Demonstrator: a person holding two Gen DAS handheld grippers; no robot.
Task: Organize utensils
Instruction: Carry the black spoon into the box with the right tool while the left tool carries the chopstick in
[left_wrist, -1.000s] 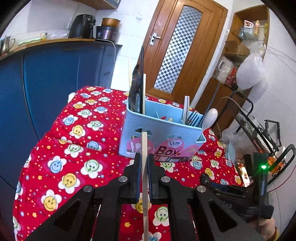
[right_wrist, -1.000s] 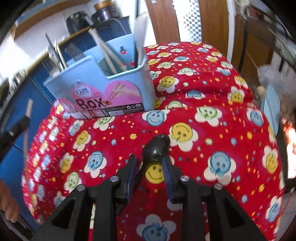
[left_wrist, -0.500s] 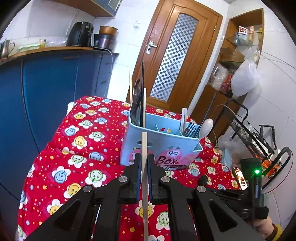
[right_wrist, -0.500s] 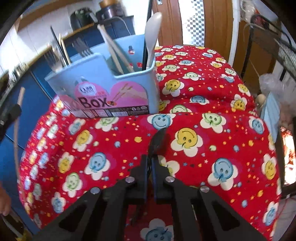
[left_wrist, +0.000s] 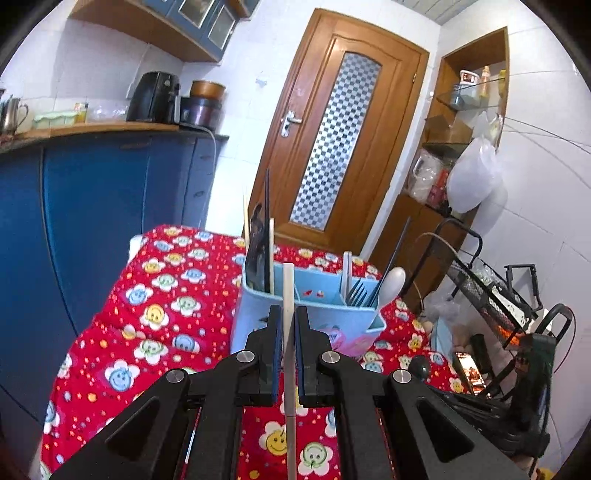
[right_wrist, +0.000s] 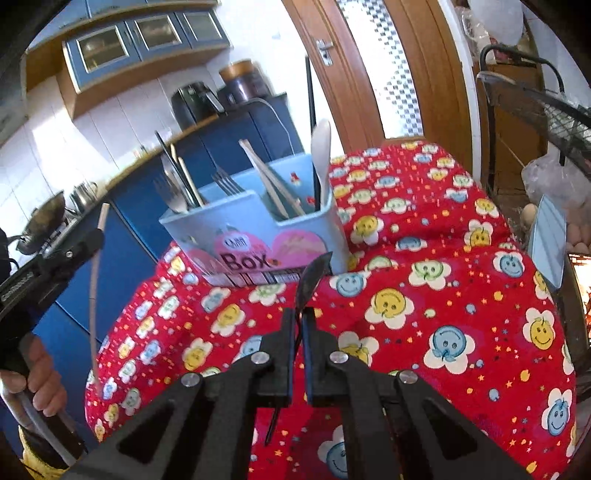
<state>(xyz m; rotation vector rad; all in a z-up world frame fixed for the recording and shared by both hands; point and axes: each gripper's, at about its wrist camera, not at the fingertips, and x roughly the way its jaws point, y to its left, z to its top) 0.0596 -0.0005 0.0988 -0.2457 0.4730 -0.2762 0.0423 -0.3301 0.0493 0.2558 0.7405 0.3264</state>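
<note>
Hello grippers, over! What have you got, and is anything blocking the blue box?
Left gripper shut on chopstick. Right gripper shut on black spoon. Blue box ahead on red cloth, path clear.

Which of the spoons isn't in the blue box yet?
The black spoon, clamped in the right gripper above the cloth; the white spoon already stands in the box.

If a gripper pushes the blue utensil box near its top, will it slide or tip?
The blue utensil box stands tall on soft red cloth, so it would probably tip rather than slide. Long utensils rising above its rim likely add top weight. It looks like light plastic.
</note>
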